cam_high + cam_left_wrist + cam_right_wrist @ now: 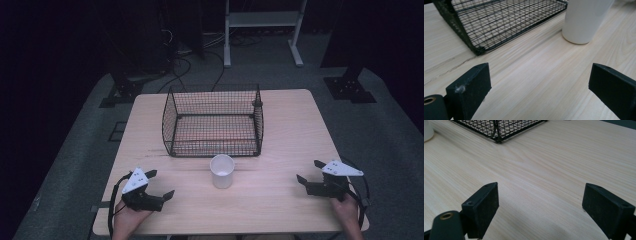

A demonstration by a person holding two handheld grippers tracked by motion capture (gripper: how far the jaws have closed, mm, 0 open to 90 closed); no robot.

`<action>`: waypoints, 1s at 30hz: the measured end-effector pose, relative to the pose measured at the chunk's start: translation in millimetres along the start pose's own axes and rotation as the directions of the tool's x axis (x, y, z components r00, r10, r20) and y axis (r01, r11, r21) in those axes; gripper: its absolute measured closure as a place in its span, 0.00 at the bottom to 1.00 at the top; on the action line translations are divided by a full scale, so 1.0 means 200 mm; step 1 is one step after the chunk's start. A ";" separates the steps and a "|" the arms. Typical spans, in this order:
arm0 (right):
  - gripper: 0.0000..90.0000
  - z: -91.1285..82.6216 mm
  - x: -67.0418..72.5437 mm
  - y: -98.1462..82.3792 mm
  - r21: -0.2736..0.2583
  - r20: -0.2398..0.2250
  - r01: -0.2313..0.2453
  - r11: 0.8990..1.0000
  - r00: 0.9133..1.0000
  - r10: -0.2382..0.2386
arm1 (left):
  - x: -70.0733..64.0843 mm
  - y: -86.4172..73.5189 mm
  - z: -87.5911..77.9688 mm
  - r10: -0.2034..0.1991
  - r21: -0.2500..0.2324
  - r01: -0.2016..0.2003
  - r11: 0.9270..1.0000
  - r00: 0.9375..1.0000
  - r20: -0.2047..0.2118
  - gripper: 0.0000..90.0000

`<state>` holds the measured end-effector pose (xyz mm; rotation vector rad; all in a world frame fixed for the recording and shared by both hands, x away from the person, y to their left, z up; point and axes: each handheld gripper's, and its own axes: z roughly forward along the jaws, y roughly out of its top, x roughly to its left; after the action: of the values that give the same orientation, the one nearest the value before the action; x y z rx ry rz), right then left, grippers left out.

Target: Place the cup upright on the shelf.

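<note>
Overhead, the white cup stood upright near the middle of the wooden table, just in front of the near wall of the black wire basket, with both tools well apart from it at the near edge. From the high view, the left gripper lay at the near left corner, jaws spread wide and empty, pointing right and slightly away toward the cup; the right gripper sat at the near right, likewise wide open and holding nothing, aimed left. The cup lay roughly between the two, somewhat closer to the left gripper, whose hand rested low at the table's edge, while the right hand held its tool level at the opposite corner. Along the left gripper view, the cup rose ahead and to the right of the gap between the parted black jaws, upright, beside the basket's corner, with bare tabletop between jaws and cup. Through the right gripper view, the jaws again stood far apart over plain wood, the basket's corner ahead and only a sliver of the cup at the far left edge. Judged from this, a reach by the left gripper forward and rightward looked the shorter path.
</note>
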<state>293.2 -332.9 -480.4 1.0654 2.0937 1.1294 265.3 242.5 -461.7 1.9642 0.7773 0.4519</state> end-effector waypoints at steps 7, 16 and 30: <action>0.15 0.00 0.00 0.00 -0.001 -0.001 0.003 1.000 1.000 -0.003 | -0.06 0.06 0.06 0.040 0.025 -0.041 0.999 0.998 0.047 0.03; 0.15 0.00 0.00 0.00 0.002 0.001 0.006 1.000 1.000 -0.006 | -0.11 0.15 0.09 0.076 0.026 -0.079 0.997 0.993 0.086 0.03; 0.15 0.00 0.00 0.00 0.000 -0.002 0.006 1.000 1.000 -0.006 | -0.17 0.30 0.17 0.132 0.048 -0.140 0.989 0.981 0.140 0.02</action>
<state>293.0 -332.4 -480.5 1.0577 2.0972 1.1271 280.0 175.8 -424.9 2.0872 0.5773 0.3750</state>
